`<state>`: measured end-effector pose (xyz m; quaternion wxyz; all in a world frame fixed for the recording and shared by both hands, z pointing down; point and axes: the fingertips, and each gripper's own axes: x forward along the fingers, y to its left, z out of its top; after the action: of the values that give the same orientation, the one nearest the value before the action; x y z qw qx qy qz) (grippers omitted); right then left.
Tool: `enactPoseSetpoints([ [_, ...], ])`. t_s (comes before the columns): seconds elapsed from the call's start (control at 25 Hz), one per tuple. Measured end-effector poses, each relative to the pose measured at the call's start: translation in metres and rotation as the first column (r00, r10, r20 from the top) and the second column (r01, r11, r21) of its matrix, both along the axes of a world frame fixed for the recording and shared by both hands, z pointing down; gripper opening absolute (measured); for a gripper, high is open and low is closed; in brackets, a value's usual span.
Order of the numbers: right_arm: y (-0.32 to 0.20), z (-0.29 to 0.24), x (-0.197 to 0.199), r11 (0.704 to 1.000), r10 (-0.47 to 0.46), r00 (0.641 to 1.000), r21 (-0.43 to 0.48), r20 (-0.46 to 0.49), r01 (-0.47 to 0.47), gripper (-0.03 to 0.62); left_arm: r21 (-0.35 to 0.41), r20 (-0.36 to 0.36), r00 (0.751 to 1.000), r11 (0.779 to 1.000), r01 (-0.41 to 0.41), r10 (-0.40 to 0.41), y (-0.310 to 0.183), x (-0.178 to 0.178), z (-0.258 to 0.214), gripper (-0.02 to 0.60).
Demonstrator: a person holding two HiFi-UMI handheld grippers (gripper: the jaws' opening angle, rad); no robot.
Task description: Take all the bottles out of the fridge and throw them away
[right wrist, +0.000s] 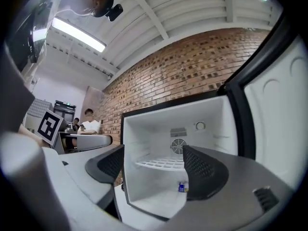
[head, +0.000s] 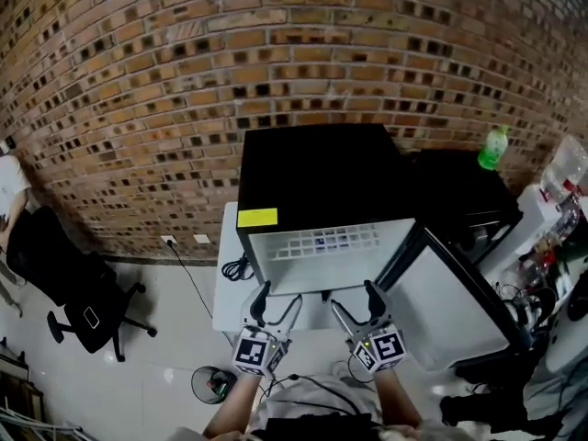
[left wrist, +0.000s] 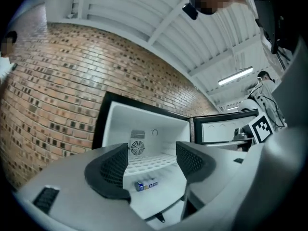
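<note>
A black mini fridge stands open against the brick wall, its door swung out to the right. In the left gripper view a small blue-and-white bottle lies on its side on the fridge's white floor, below a wire shelf. The right gripper view shows the same bottle partly hidden behind the right jaw. My left gripper and right gripper hover side by side just in front of the fridge opening. Both the left gripper and the right gripper are open and hold nothing.
A green bottle stands on a black cabinet right of the fridge. The fridge rests on a low white platform. An office chair stands at left and a small fan sits on the floor. Cluttered shelving fills the right edge.
</note>
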<state>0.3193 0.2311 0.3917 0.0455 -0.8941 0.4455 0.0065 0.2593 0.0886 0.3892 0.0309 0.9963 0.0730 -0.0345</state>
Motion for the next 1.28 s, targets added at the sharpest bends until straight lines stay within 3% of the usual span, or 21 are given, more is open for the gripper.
enactPoseSetpoints([
  [0.16, 0.038, -0.006, 0.013, 0.997, 0.073, 0.997, 0.022, -0.022, -0.072, 0.417, 0.011, -0.003, 0.998, 0.998, -0.060, 0.060, 0.029, 0.018, -0.010, 0.303],
  [0.32, 0.053, 0.001, 0.015, 0.996, 0.081, 0.997, -0.020, -0.013, -0.081, 0.416, 0.014, 0.008, 0.996, 0.996, -0.086, 0.086, 0.047, 0.028, -0.006, 0.301],
  [0.44, 0.057, 0.016, 0.019, 0.993, 0.086, 0.996, -0.076, -0.014, -0.087, 0.416, 0.002, -0.016, 0.998, 0.998, -0.068, 0.068, 0.049, 0.031, -0.010, 0.302],
  [0.68, 0.052, 0.043, 0.027, 0.990, 0.061, 0.998, -0.130, 0.012, -0.059, 0.416, 0.022, 0.023, 0.999, 0.999, -0.036, 0.035, 0.045, 0.024, 0.002, 0.302],
  [0.76, 0.044, 0.056, 0.031, 0.982, 0.041, 0.999, -0.186, 0.030, -0.035, 0.416, 0.027, 0.034, 0.999, 0.999, -0.024, 0.023, 0.043, 0.022, 0.004, 0.302],
  [0.84, 0.031, 0.078, 0.035, 0.950, -0.004, 1.000, -0.311, 0.023, 0.011, 0.416, 0.017, 0.048, 0.999, 1.000, 0.001, -0.002, 0.042, 0.017, 0.006, 0.302],
  [0.92, 0.020, 0.117, 0.048, 0.860, -0.051, 0.998, -0.510, -0.045, 0.020, 0.368, 0.002, 0.062, 0.998, 1.000, 0.013, -0.013, 0.043, 0.014, 0.004, 0.302],
  [1.0, 0.011, 0.158, 0.071, 0.731, -0.099, 0.988, -0.683, -0.116, -0.007, 0.368, -0.003, 0.078, 0.997, 1.000, 0.026, -0.026, 0.041, 0.012, 0.008, 0.302],
  [1.12, -0.005, 0.191, 0.108, 0.589, -0.128, 0.976, -0.805, -0.178, -0.069, 0.367, -0.025, 0.115, 0.991, 0.998, 0.066, -0.063, 0.037, 0.003, 0.014, 0.302],
  [1.16, -0.006, 0.201, 0.121, 0.525, -0.091, 0.979, -0.844, -0.183, -0.109, 0.365, -0.026, 0.126, 0.988, 0.996, 0.088, -0.085, 0.032, -0.002, 0.020, 0.302],
  [1.2, 0.000, 0.210, 0.136, 0.442, -0.021, 0.982, -0.883, -0.185, -0.157, 0.322, -0.018, 0.137, 0.985, 0.994, 0.111, -0.107, 0.026, -0.008, 0.030, 0.302],
  [1.24, 0.008, 0.219, 0.149, 0.355, 0.061, 0.979, -0.912, -0.195, -0.204, 0.319, -0.012, 0.148, 0.981, 0.991, 0.132, -0.129, 0.021, -0.013, 0.038, 0.302],
  [1.28, 0.015, 0.225, 0.158, 0.295, 0.129, 0.970, -0.926, -0.208, -0.238, 0.319, -0.016, 0.158, 0.976, 0.988, 0.153, -0.148, 0.017, -0.017, 0.042, 0.302],
])
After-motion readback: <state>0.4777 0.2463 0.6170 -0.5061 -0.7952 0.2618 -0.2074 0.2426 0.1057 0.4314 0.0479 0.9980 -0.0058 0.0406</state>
